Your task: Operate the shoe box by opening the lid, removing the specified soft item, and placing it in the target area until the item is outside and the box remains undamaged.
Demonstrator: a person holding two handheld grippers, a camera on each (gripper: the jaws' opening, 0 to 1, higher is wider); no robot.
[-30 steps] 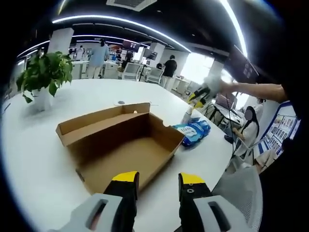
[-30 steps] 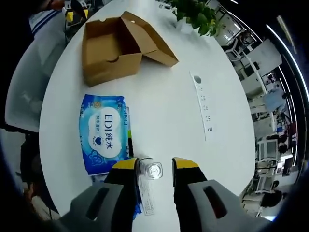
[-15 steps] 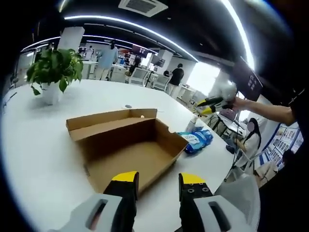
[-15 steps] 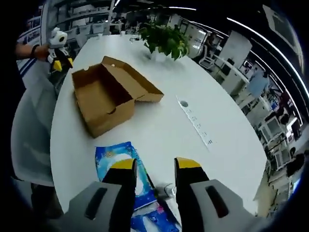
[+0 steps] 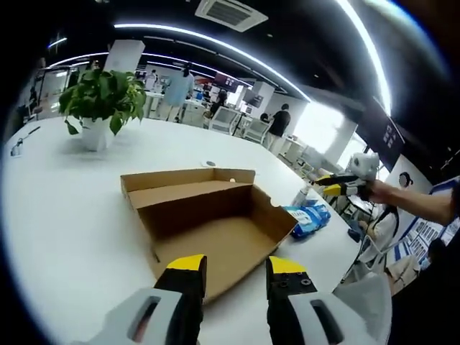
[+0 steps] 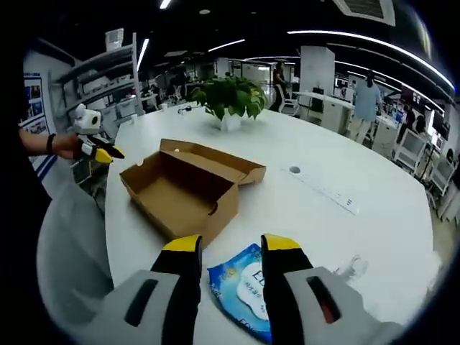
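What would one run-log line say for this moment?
box: open, empty | wipes pack: on table beside box | left tongs: open | right tongs: open

Open-plan office: desks [image 6: 338,108], office chairs [image 5: 228,118], ceiling light strips [image 5: 215,44], potted plant [image 5: 100,100].

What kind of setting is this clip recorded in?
Most likely an open-plan office: a large white table with a potted plant, rows of desks and office chairs behind, long ceiling strip lights, and people standing about in the background.
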